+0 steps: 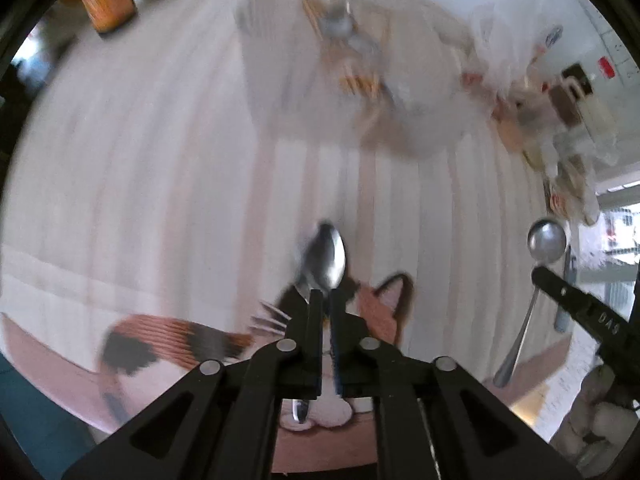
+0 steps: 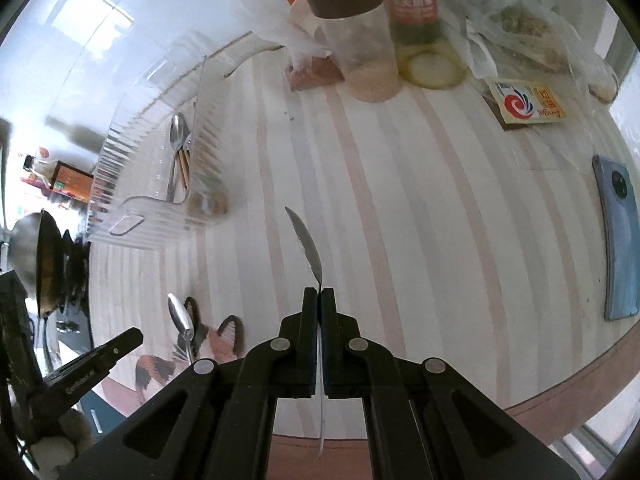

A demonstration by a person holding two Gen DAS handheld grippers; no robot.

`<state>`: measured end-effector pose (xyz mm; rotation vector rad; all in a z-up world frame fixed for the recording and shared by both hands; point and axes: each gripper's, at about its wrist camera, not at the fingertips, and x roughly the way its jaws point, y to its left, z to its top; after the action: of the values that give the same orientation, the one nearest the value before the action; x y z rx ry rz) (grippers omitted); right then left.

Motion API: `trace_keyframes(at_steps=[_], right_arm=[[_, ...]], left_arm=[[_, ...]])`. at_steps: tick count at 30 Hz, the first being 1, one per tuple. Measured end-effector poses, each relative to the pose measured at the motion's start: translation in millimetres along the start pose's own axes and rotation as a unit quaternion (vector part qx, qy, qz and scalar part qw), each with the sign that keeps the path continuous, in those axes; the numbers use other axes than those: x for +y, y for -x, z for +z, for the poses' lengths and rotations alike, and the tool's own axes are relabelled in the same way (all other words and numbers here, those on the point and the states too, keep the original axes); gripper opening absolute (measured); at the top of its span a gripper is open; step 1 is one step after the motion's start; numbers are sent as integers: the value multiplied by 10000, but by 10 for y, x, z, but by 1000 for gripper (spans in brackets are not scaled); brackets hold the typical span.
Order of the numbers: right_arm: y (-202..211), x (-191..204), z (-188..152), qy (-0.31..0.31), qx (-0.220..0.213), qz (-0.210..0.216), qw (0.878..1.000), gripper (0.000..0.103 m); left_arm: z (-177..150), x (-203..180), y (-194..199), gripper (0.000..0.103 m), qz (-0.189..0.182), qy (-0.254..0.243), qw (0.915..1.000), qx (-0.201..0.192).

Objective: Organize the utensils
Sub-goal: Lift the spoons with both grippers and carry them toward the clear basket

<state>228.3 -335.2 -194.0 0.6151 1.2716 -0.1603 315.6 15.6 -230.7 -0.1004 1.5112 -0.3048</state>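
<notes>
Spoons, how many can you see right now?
3: one spoon in the left gripper, one in the right gripper, one in the clear organizer; others may be hidden.

On your bench [image 2: 400, 200] lies a striped cloth with a cat picture [image 2: 224, 340] at its near edge. At the far side you have a clear jar with a brown lid [image 2: 352, 36] holding pinkish grains, and just beside it a bottle with a red label [image 2: 416, 12]. To the right sit a small printed packet [image 2: 528, 104], crumpled plastic bags [image 2: 528, 16] and a blue phone [image 2: 616, 240] lying face down
</notes>
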Motion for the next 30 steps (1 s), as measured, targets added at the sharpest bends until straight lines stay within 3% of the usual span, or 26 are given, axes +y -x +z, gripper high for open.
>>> trace_keyframes(at_steps=[4, 7, 9, 14, 16, 17, 25, 30], right_arm=[[-83, -10, -13, -31, 61, -63, 10000, 1], [-154, -48, -43, -82, 129, -114, 9998, 1], [-190, -72, -56, -126, 166, -131, 9997, 1], [-237, -123, -68, -217, 208, -187, 9994, 1], [-242, -125, -72, -216, 205, -208, 9993, 1], [-240, -123, -70, -197, 208, -218, 9994, 1], [-154, -93, -75, -124, 135, -230, 9996, 1], [-84, -56, -54, -40, 64, -203, 9998, 1]], left_arm=[[-88, -42, -250, 16, 277, -147, 9991, 275], [-140, -80, -241, 43, 284, -327, 9990, 74], [-138, -126, -245, 50, 336, -376, 9987, 30], [-77, -291, -251, 49, 912, -656, 9935, -197], [-84, -330, -242, 37, 1147, -754, 9901, -308], [-95, -353, -229, 32, 1141, -843, 9893, -355], [-179, -631, -249, 32, 1305, -915, 9864, -411], [-162, -835, -6, 32, 1312, -922, 9848, -664]])
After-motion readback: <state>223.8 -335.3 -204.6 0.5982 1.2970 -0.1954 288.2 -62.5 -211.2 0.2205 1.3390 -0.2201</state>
